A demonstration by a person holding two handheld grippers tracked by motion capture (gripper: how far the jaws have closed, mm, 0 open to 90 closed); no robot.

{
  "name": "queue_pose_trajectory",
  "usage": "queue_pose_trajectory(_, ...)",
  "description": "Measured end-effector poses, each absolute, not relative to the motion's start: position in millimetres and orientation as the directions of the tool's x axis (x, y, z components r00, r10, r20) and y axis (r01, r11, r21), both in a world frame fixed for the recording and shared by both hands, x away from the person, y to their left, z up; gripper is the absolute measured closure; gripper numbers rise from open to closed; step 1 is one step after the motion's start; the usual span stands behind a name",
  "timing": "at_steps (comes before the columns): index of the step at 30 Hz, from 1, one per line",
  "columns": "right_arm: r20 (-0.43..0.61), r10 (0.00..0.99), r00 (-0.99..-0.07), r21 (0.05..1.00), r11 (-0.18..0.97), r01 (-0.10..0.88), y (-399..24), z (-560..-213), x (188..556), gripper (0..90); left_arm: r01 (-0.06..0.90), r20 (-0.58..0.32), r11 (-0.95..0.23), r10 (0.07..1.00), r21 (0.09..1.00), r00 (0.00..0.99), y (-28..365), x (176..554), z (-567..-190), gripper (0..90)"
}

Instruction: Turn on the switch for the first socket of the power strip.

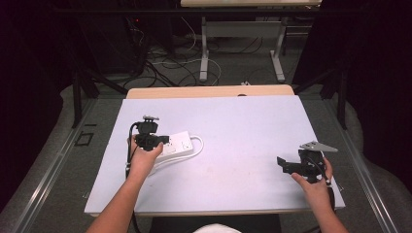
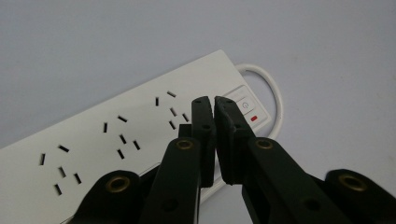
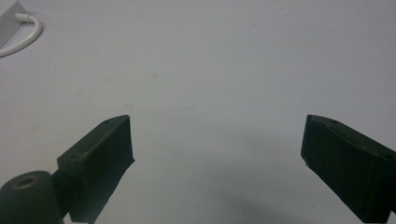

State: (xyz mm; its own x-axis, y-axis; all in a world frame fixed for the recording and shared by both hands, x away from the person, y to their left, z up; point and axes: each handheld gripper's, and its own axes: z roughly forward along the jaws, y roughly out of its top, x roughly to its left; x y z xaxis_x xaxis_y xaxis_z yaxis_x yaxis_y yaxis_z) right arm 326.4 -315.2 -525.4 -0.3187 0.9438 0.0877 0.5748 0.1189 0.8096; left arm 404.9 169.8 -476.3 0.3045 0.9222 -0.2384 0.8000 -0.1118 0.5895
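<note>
A white power strip (image 1: 177, 144) lies on the left half of the white table cover, its white cable (image 1: 198, 145) looped at its right end. My left gripper (image 1: 153, 141) hangs over the strip. In the left gripper view its jaws (image 2: 213, 103) are shut with nothing between them, their tips just above the strip (image 2: 116, 135) beside the switch (image 2: 246, 108) with its red mark. My right gripper (image 1: 286, 166) rests at the right front of the table, far from the strip. It stands wide open (image 3: 217, 135) over bare cover, holding nothing.
The white cover (image 1: 233, 126) spans almost the whole table; a wooden edge (image 1: 209, 91) shows at the back. Beyond lie floor cables (image 1: 180, 65) and the legs of another table (image 1: 204, 53). The strip's cable loop (image 3: 23, 35) appears at the top left of the right gripper view.
</note>
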Motion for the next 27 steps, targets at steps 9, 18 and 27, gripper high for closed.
queue_pose_trajectory(9,0.087,0.944,-0.319,0.809,0.120,0.575,-315,-526,327,8.5,0.815,-0.234,-0.118,0.926,0.567,0.297,164,409,-482,89.8)
queue_pose_trajectory(18,0.089,0.942,-0.325,0.803,0.125,0.583,-315,-526,327,8.5,0.828,-0.229,-0.132,0.926,0.545,0.299,158,414,-486,89.9)
queue_pose_trajectory(27,0.086,0.942,-0.324,0.803,0.127,0.582,-315,-526,327,8.4,0.840,-0.218,-0.149,0.928,0.521,0.300,150,418,-493,89.9)
